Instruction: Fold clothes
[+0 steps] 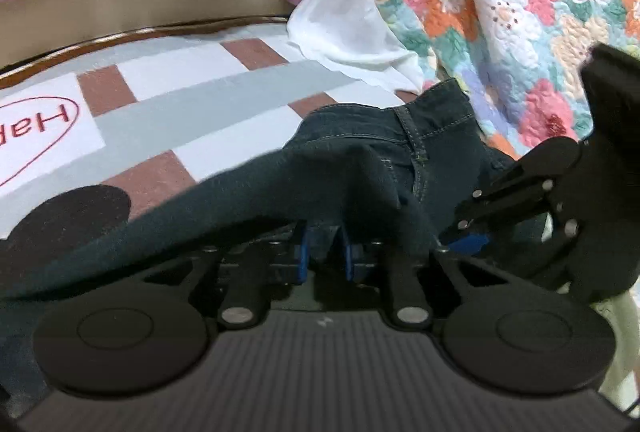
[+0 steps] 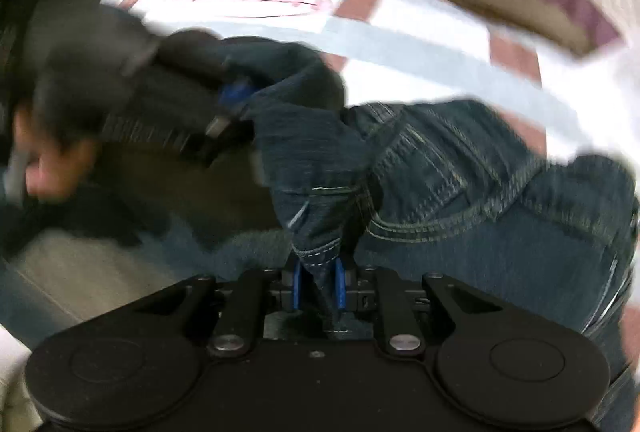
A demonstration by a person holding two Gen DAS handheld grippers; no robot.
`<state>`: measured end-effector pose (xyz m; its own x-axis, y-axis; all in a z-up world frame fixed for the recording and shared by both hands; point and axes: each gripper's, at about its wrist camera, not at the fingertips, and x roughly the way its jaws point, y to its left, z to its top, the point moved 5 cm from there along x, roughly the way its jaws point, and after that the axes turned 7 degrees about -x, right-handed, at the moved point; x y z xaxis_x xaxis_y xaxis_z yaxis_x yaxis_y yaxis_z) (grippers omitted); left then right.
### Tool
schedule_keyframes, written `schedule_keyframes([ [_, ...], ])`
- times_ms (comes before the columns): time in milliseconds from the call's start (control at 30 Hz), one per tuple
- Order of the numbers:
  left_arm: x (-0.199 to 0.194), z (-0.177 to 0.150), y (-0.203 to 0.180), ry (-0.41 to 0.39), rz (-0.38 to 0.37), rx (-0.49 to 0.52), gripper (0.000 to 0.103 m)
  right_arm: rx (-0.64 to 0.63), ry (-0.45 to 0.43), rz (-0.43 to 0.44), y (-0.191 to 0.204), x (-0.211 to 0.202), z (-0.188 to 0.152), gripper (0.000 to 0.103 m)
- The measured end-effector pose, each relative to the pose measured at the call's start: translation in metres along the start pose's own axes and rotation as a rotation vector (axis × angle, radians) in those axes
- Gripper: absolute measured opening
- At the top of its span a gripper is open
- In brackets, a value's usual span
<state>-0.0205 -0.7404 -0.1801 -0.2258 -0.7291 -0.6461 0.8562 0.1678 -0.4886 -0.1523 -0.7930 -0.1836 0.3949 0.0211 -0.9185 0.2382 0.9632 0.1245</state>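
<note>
Right view motion-blurred; mat (image 2: 400, 44) lettering barely legible. Jeans (image 1: 360, 168) cover left gripper (image 1: 324, 256) fingertips. Dark denim, pale stitching, bunched on checked mat; waistband toward floral quilt (image 1: 520, 12), long axis unclear. Left gripper clamps denim fold. Right gripper (image 2: 318, 284) pinches stitched hem. White cloth (image 1: 348, 36) beyond.

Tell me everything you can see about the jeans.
The jeans are dark blue denim with pale topstitching, a belt loop and a waistband. They lie bunched on a patchwork cover, partly lifted. The left tool pinches a fold between blue pads; the right tool is shut on a stitched hem.
</note>
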Motion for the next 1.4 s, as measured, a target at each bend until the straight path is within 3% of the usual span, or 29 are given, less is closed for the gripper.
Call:
schedule_keyframes([
  [33, 0.003, -0.002, 0.001, 0.012, 0.004, -0.027, 0.001, 0.057, 0.002, 0.026, -0.005, 0.001, 0.002, 0.027],
  [133, 0.006, -0.011, 0.003, 0.043, 0.019, -0.061, 0.0, 0.042, 0.012, 0.053, -0.004, 0.003, 0.001, 0.031],
  [233, 0.006, -0.019, 0.005, 0.065, 0.04, -0.071, 0.0, 0.049, 0.07, 0.137, -0.005, -0.003, 0.004, 0.036],
  [300, 0.006, -0.025, 0.006, 0.079, 0.054, -0.078, 0.0, 0.104, 0.035, 0.131, -0.019, -0.021, 0.015, 0.033],
  [400, 0.005, -0.034, 0.007, 0.101, 0.075, -0.089, 0.0, 0.371, -0.127, 0.112, -0.062, -0.047, 0.032, 0.035],
  [467, 0.002, -0.035, 0.011, 0.111, 0.072, -0.104, 0.0, 0.412, -0.157, 0.067, -0.074, -0.05, 0.041, 0.039],
  [533, -0.001, -0.035, 0.015, 0.113, 0.073, -0.119, 0.0, 0.377, -0.125, -0.007, -0.074, -0.045, 0.051, 0.048],
  [700, -0.008, -0.042, 0.013, 0.109, 0.096, -0.064, 0.0, 0.632, 0.011, 0.023, -0.076, -0.004, 0.066, 0.063],
  [867, -0.026, -0.049, 0.017, 0.094, 0.137, -0.087, 0.001, 0.656, 0.148, -0.077, -0.061, 0.032, 0.076, 0.073],
  [1033, -0.047, -0.052, 0.031, 0.065, 0.182, -0.153, 0.002, 0.499, 0.169, -0.178, -0.045, 0.052, 0.077, 0.084],
  [1100, -0.058, -0.052, 0.035, 0.049, 0.196, -0.175, 0.003, 0.367, 0.153, -0.246, -0.033, 0.052, 0.073, 0.064],
  [1167, -0.071, -0.05, 0.038, 0.027, 0.218, -0.178, 0.003, 0.279, 0.116, -0.273, -0.027, 0.045, 0.068, 0.029],
  [1267, -0.098, -0.044, 0.043, -0.022, 0.266, -0.143, 0.003, 0.347, -0.042, -0.222, -0.048, 0.003, 0.058, 0.02],
  [1400, -0.145, -0.031, 0.063, -0.122, 0.332, -0.126, 0.004, 0.457, -0.302, -0.305, -0.089, -0.077, 0.059, 0.02],
])
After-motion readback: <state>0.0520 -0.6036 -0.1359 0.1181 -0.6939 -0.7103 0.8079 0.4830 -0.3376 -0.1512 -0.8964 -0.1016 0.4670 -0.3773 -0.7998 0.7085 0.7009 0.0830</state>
